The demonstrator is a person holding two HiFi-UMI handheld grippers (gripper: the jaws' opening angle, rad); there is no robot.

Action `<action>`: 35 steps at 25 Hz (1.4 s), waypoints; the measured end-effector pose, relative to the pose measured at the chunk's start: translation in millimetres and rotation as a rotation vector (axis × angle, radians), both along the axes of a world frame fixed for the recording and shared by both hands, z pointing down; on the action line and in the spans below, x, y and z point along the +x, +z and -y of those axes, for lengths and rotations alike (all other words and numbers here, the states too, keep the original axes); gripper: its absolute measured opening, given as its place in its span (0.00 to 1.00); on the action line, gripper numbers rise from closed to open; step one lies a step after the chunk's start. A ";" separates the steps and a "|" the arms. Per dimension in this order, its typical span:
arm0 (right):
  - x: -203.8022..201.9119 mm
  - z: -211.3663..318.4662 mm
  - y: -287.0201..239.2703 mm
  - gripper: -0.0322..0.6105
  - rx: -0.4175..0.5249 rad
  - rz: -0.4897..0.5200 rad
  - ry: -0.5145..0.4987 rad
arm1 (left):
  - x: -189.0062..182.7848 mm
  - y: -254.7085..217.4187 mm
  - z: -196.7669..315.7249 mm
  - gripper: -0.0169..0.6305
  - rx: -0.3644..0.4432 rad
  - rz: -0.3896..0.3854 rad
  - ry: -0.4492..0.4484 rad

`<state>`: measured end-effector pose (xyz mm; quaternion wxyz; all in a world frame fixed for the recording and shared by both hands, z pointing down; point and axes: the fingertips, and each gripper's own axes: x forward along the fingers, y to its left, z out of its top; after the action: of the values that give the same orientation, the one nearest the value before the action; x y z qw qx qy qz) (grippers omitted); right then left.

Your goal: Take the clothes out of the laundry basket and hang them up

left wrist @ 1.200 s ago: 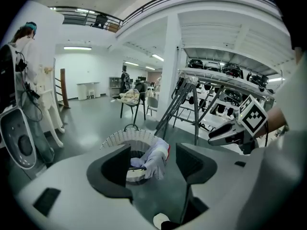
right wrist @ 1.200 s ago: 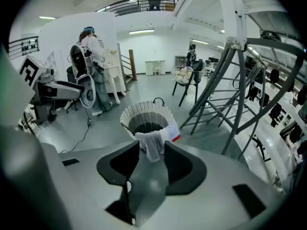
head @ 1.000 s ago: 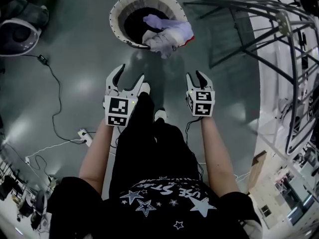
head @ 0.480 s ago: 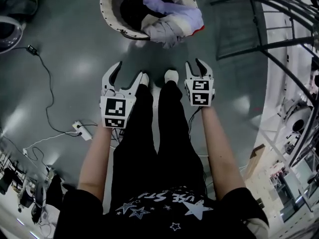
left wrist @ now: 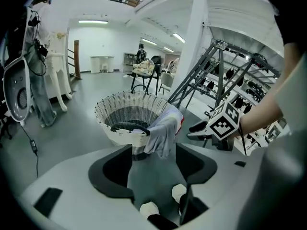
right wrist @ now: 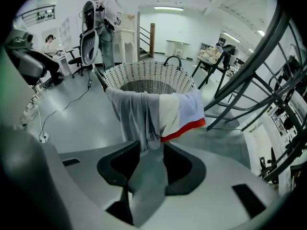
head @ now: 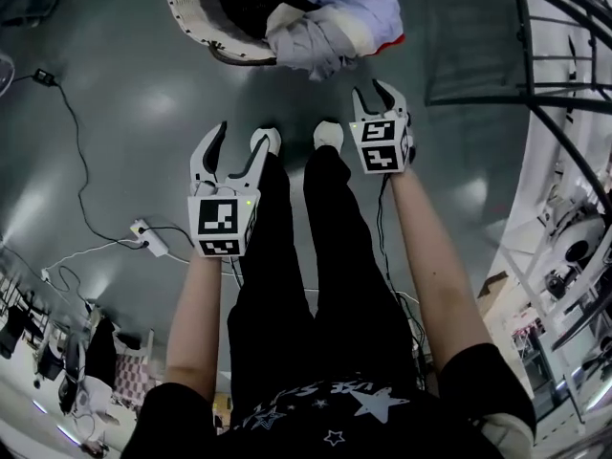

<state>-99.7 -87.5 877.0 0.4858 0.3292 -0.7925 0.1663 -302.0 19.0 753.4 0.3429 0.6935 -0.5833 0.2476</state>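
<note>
Progress: I hold nothing yet; clothes [head: 335, 22] drape over the laundry basket [head: 186, 12] rim.
Left gripper [head: 239, 143]: wide, empty.
Right gripper [head: 373, 94]: wide, empty.
Remaining: all hanging, I judge.

**Both grippers open and empty**

Bare forearms reach forward. The left gripper [head: 241, 140] sits at eleven o'clock, the right gripper [head: 371, 91] at one. Both point toward twelve and tilt downward, jaws apart. The right's jaws have just widened slightly.
</note>
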 end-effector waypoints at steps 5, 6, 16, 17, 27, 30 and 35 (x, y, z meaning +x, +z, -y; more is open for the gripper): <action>2.4 6.1 41.7 0.31 -0.020 -0.018 -0.006 | 17.7 28.2 2.2 0.49 -0.015 -0.007 -0.008; 0.5 7.4 48.9 0.32 -0.016 -0.022 -0.009 | 19.0 33.4 1.9 0.49 -0.019 -0.013 -0.013; -15.3 22.3 104.8 0.33 0.015 -0.072 -0.089 | 24.5 71.6 -3.8 0.49 -0.067 -0.036 -0.024; -14.6 24.0 106.0 0.28 0.024 -0.079 -0.083 | 23.0 73.3 -5.5 0.49 -0.069 -0.033 -0.023; -5.1 2.7 55.1 0.11 -0.017 -0.026 -0.027 | 15.8 59.0 -15.0 0.49 -0.087 -0.024 -0.018; -6.5 -11.4 14.8 0.11 -0.067 0.042 -0.001 | 18.1 42.0 -14.2 0.49 -0.071 -0.017 0.001; -19.9 -33.4 -59.3 0.11 -0.123 0.156 -0.042 | 20.4 9.5 -15.1 0.49 -0.050 -0.012 0.032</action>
<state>-119.6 -54.1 817.7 0.4454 0.2681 -0.8228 0.2296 -281.6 34.2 762.8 0.3597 0.6954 -0.5636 0.2636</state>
